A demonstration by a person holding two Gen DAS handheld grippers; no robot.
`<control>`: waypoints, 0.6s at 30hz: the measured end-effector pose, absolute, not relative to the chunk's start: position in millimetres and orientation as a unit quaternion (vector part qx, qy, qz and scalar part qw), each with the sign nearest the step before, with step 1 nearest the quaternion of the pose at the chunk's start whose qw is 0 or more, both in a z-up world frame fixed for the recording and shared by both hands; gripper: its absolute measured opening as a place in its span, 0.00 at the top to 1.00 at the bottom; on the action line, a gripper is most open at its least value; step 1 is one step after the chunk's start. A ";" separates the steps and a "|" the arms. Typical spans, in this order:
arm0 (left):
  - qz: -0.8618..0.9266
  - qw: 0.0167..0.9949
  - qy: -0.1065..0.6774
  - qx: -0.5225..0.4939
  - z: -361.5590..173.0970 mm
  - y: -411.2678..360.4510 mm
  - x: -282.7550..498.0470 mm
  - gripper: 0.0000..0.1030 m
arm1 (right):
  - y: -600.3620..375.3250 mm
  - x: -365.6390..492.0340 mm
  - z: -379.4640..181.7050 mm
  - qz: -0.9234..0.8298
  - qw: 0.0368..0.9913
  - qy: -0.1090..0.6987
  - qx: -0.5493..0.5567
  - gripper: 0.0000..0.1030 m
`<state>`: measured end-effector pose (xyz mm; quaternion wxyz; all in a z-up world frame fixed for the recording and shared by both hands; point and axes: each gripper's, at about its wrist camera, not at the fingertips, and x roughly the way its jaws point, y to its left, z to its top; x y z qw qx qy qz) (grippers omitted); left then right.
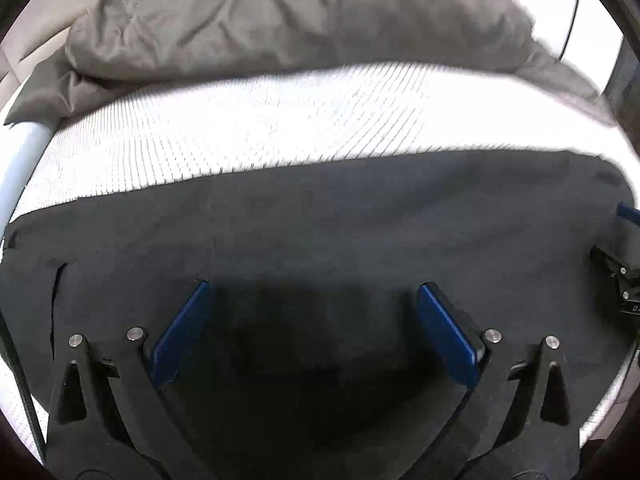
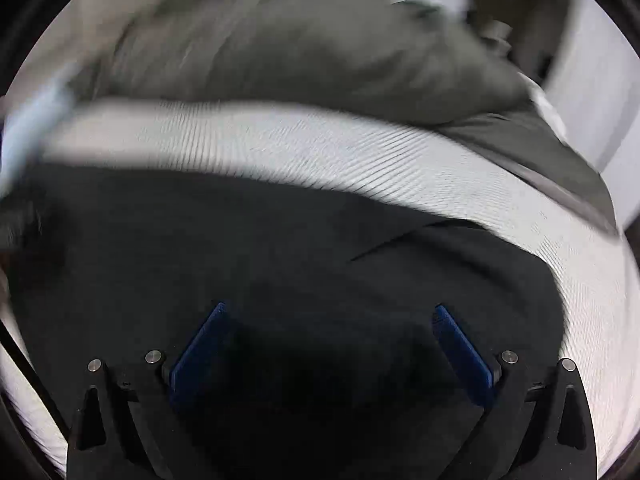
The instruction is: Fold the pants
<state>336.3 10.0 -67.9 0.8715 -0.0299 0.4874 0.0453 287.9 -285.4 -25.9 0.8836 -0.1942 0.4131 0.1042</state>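
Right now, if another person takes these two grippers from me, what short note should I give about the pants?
Left gripper: open, empty, above the dark pants.
Right gripper: open, empty, above the same pants.
Pants: flat on the white mattress; grey bedding piled behind, apart from them.
Done: pants seem laid out; how many folds are made, I cannot tell.
Left: grasp an edge and fold.

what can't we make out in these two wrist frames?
- Black pants: near part cut off by the bottom edge and the left claw, left wrist view.
- Grey bedding: motion-blurred, right wrist view.
- Right claw: cut off by the right edge in the left wrist view.
- Pants' fold state: unclear.
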 end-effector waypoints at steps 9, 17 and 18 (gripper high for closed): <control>0.133 0.866 0.477 -0.071 -78.2 89.9 326.5 0.00 | -381.4 298.8 -32.8 0.058 0.896 0.433 -0.079 0.10; 0.105 0.879 0.448 -0.123 -57.7 86.4 324.5 0.01 | -339.6 285.1 -20.6 0.065 0.904 0.398 -0.140 0.09; 0.096 0.882 0.445 -0.122 -53.5 78.9 328.7 0.01 | -332.3 283.9 -13.7 0.077 0.909 0.391 -0.124 0.09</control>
